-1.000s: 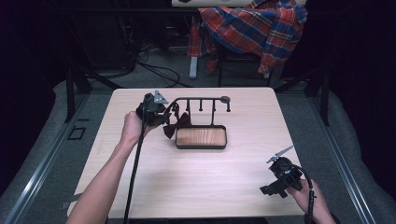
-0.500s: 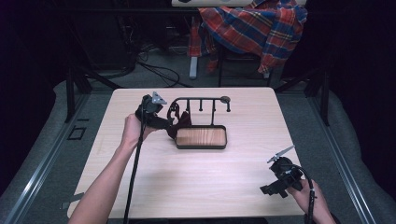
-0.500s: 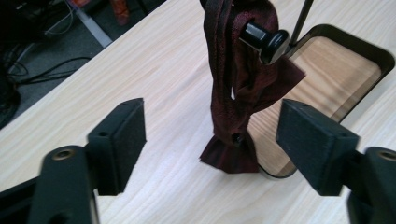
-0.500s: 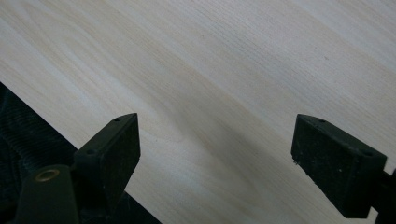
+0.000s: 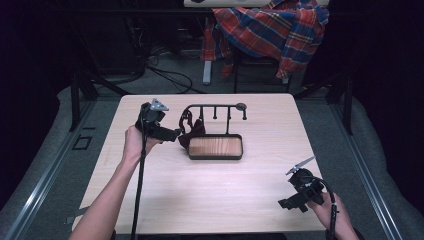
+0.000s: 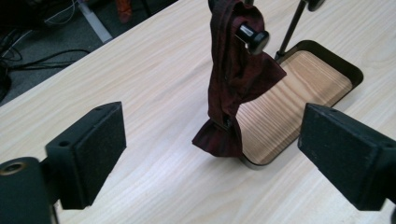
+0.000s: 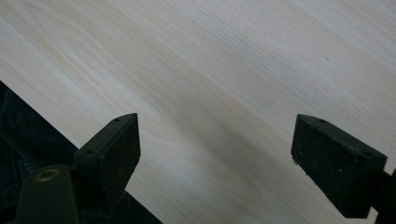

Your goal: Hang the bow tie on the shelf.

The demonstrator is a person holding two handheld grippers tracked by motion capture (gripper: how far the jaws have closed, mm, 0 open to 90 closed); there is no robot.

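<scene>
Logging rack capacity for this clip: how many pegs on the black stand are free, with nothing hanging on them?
3: a short peg, a knobbed peg and the end peg along the bar right of the dark red cloth. The cloth may hide another.

Overhead table [image 5: 250, 200] view, two claw-mounted close-ups

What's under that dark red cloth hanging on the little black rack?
The dark red cloth drapes from a peg; its lower end rests on the table beside the wooden tray. The tray's near corner is covered.
</scene>
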